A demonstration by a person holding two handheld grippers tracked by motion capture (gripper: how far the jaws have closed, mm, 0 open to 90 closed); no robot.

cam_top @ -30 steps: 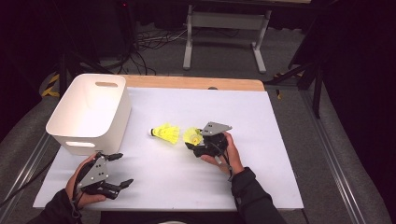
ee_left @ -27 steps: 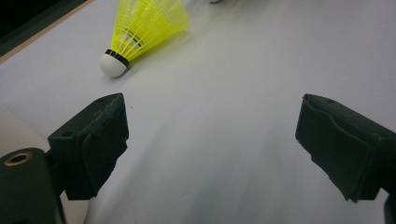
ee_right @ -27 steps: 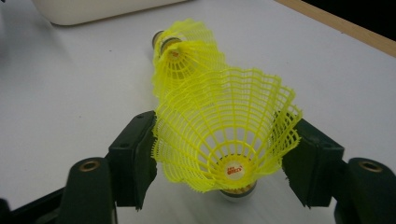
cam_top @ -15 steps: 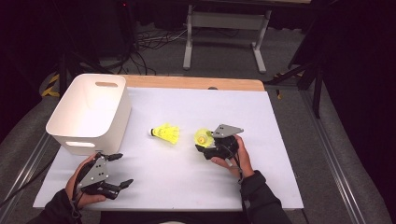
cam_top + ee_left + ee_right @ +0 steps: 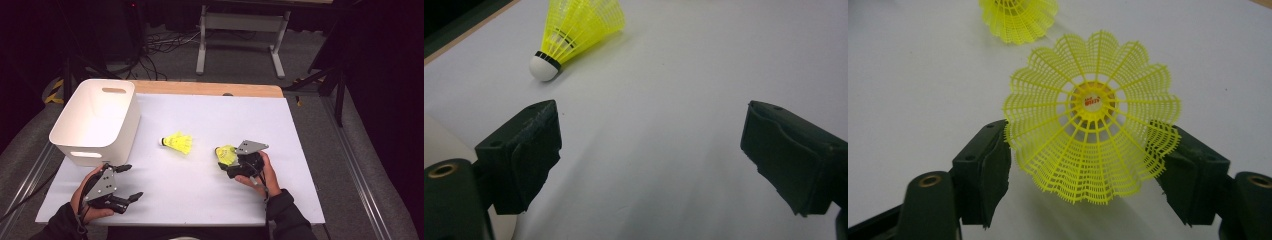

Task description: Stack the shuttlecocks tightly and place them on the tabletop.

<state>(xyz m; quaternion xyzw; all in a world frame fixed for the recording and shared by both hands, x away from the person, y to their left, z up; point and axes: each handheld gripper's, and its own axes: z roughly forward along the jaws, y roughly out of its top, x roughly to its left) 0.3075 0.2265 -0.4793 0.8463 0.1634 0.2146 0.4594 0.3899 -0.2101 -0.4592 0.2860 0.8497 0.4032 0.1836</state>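
Note:
Two yellow plastic shuttlecocks are on the white table. One shuttlecock (image 5: pixel 177 142) lies on its side at the middle, its white cork (image 5: pixel 544 67) towards the bin; its skirt (image 5: pixel 1018 17) shows at the top of the right gripper view. The second shuttlecock (image 5: pixel 226 154) (image 5: pixel 1093 115) sits between the jaws of my right gripper (image 5: pixel 225 161) (image 5: pixel 1083 150), skirt facing the camera. Those jaws have just been opening, and both pads still touch the skirt. My left gripper (image 5: pixel 131 182) (image 5: pixel 649 145) rests open at the front left with nothing between its jaws.
A white plastic bin (image 5: pixel 75 125) with handle slots stands at the table's left rear. A wooden strip (image 5: pixel 210 89) runs along the far edge. Behind the table is a metal stand (image 5: pixel 240 22) among floor cables.
My right hand has carried its shuttlecock to the right, away from the one lying at the middle. The left hand has stayed where it was.

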